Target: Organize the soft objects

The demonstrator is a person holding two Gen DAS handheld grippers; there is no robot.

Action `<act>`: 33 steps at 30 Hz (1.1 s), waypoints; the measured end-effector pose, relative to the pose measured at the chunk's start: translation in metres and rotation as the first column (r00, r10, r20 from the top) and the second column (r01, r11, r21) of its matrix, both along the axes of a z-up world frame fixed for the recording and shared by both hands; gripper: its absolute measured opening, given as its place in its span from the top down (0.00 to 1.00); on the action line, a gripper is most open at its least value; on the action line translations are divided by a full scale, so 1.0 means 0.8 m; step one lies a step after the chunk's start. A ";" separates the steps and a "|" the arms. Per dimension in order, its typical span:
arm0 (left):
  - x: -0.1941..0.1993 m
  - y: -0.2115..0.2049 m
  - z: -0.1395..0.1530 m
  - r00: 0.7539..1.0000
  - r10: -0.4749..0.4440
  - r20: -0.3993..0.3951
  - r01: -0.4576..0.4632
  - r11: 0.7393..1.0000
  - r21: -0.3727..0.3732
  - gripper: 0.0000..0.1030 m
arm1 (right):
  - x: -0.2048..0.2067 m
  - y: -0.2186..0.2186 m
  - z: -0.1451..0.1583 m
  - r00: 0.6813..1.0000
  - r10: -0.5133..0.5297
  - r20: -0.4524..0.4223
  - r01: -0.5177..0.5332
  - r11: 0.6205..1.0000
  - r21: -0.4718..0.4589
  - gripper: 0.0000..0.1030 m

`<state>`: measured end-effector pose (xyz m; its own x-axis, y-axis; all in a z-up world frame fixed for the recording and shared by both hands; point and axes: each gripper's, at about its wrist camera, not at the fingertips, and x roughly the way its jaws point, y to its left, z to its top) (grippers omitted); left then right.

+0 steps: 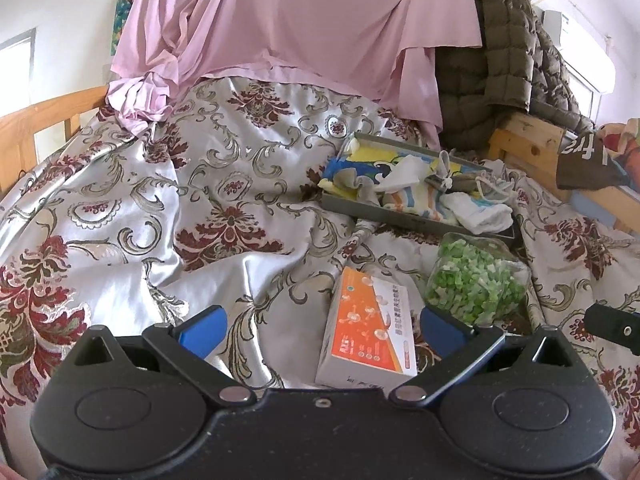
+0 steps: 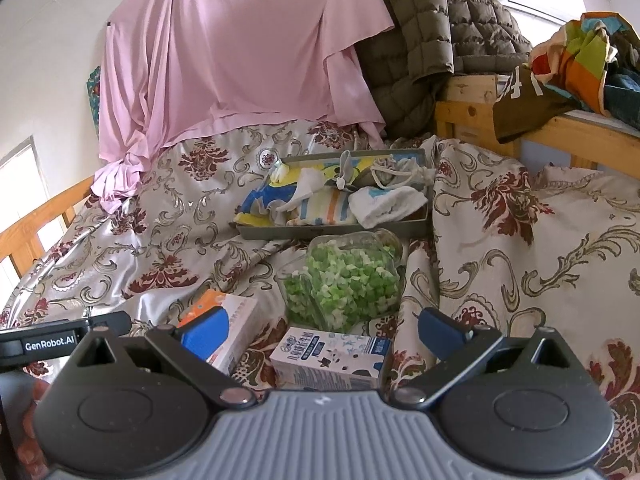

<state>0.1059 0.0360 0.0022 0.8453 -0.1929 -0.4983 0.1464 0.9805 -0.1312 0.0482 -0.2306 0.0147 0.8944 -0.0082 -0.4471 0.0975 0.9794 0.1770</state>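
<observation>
While both tools hang just above the bed with nothing between their blue pads, the left gripper [image 1: 322,330] stands wide open over the orange-and-white carton [image 1: 370,330], and the right gripper [image 2: 322,330] stands equally wide, framing the blue-and-white milk carton [image 2: 332,358]. Neither holds anything.

Just beyond the pads lies one clear bag of green and white pieces [image 2: 346,282], which touches the near wall of the grey tray [image 2: 334,232]. One tray is present, resting on the patterned satin bedspread [image 1: 168,204]. Inside it lie the soft items: one colourful striped cloth [image 2: 320,206], one white folded cloth [image 2: 384,202] at the right end, and at least two small grey drawstring pouches [image 2: 394,172]; the exact number of pouches cannot be told from the heap.

Judged from this layout, the sorting is well advanced, with most soft things already in the tray; the bag appears the likeliest remaining candidate. A next move would call for a pinch on its slack upper film, then a short lift over the tray wall. Two rigid cartons need no handling.

Farther back hang one pink sheet [image 1: 304,20] and one olive quilted jacket [image 1: 504,60].
</observation>
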 end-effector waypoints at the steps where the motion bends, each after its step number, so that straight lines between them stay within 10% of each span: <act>1: 0.000 0.000 -0.001 1.000 0.001 -0.001 -0.001 1.000 0.001 0.01 | 0.000 0.000 -0.001 1.000 -0.001 -0.002 0.001 1.000 0.000 0.00; 33: 0.000 -0.002 -0.009 1.000 -0.007 0.002 0.007 1.000 0.026 0.01 | -0.001 0.005 -0.010 1.000 0.014 -0.002 -0.014 0.999 -0.038 0.00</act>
